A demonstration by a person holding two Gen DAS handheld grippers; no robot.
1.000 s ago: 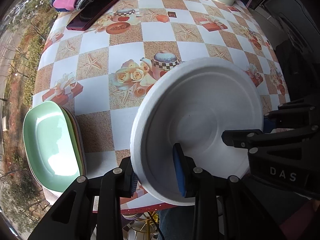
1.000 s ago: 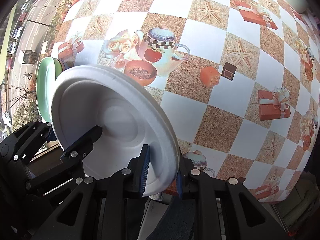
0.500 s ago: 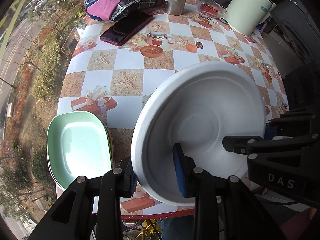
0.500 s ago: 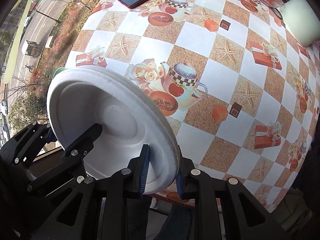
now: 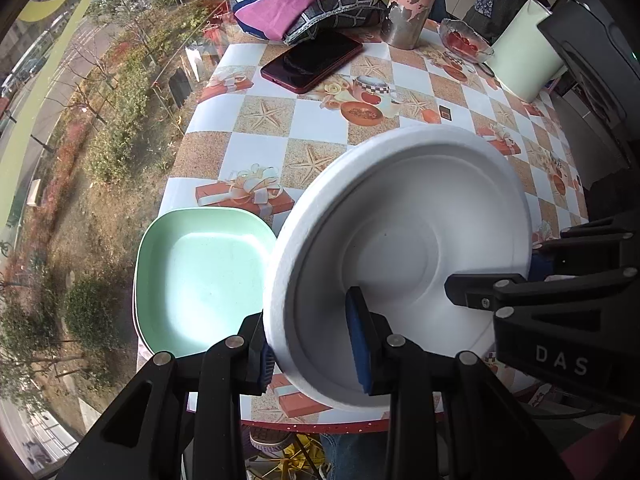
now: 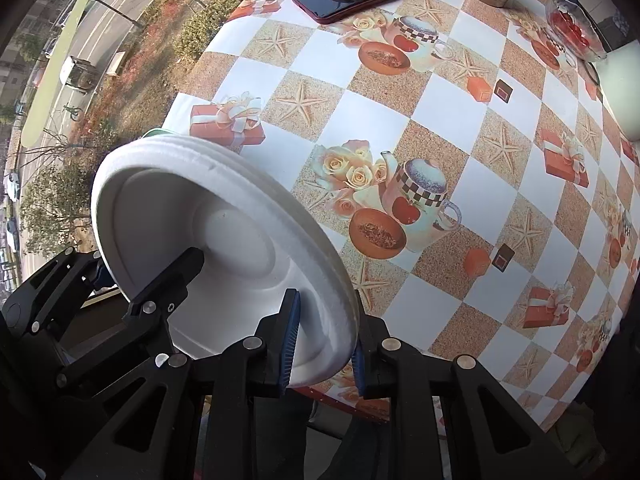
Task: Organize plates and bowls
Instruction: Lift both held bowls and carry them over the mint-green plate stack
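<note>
Above table [image 5: 260, 152], both grippers' fingers [image 5: 360, 340] pinch white plate's [image 5: 400, 240] opposite rims.

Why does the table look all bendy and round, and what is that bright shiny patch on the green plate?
Left wrist view: the fisheye lens curves the checked tablecloth; daylight from the window puts a pale glare on the green plate. Right wrist view: the same bending, and the white plate looks huge because it sits close to the lens; everything stays sharp.

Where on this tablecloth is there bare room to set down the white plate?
Bare checks lie between the phone and the green plate stack, and across the middle toward the pale jug. The far edge is crowded: cloth, flask, glass dish.
</note>
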